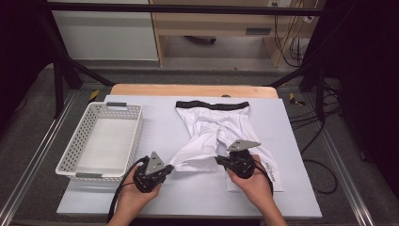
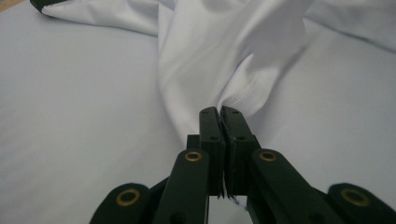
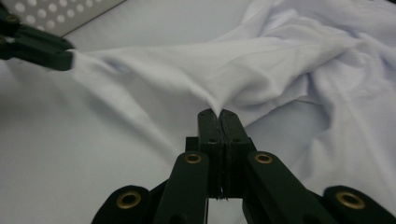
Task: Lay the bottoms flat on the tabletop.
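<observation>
Both claws clamped on white shorts (image 1: 207, 136)

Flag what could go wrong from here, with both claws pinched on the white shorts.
1. Both the left claw and the right claw grip only a thin edge of the white shorts, so the fabric could slip out on a pull.
2. Only one leg looks gathered; the other leg lies flat beneath the right hand and may drag or bunch.
3. The basket stands near the left claw, so a sideways move might knock it.
</observation>
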### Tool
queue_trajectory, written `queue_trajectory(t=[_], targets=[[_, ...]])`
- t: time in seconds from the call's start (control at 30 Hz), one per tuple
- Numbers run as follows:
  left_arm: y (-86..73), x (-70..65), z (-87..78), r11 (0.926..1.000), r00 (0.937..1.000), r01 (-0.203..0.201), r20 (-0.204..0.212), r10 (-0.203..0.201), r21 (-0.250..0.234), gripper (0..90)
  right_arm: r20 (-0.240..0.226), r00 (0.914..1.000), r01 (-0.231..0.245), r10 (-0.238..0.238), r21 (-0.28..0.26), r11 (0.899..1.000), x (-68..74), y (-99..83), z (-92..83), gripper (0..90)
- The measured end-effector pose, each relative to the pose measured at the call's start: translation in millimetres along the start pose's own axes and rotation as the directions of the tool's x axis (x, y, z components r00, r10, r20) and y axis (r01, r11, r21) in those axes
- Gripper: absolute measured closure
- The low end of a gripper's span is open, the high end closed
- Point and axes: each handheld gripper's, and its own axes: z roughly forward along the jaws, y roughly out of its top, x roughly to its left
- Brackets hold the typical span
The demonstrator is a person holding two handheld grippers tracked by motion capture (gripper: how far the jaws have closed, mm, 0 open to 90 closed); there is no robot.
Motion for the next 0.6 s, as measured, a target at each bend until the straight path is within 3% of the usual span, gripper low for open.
queue_trajectory(t=[0.07,0.13,0.27,0.33,0.47,0.53,0.6], targets=[[-0.5,1.4,1.8,0.9997,0.9991,0.013,0.041,-0.014,0.023,87.6,0.001,0.9995,-0.032,0.032,-0.001,0.999,-9.7,2.3,-3.6,89.5],[-4.4,-0.2,9.9,0.9986,0.9994,0.001,0.035,-0.002,0.054,87.1,0.000,0.9989,-0.047,0.047,0.033,0.998,-13.6,3.8,1.5,88.7],[-11.9,-4.7,20.9,0.9941,0.9991,-0.020,0.040,0.016,0.106,85.5,0.055,0.9984,0.005,-0.012,0.129,0.992,-7.4,0.4,21.5,76.5],[-10.7,-5.6,20.1,0.9947,0.9991,-0.026,0.035,0.022,0.099,85.3,0.079,0.9968,0.003,-0.013,0.120,0.993,-2.7,-2.2,23.9,70.3],[-12.3,-2.1,18.6,0.9959,0.9997,-0.020,0.013,0.019,0.088,82.8,0.148,0.9868,0.054,-0.066,0.079,0.995,11.5,-7.6,16.7,63.3],[-14.0,0.2,19.3,0.9958,0.9997,-0.020,-0.010,0.021,0.090,80.3,0.165,0.9818,0.086,-0.094,0.057,0.995,20.2,-10.8,10.9,61.1],[-14.2,0.7,19.9,0.9966,0.9994,-0.011,-0.033,0.013,0.081,72.3,0.155,0.9804,0.115,-0.122,0.051,0.992,28.1,-14.1,7.6,60.5]])
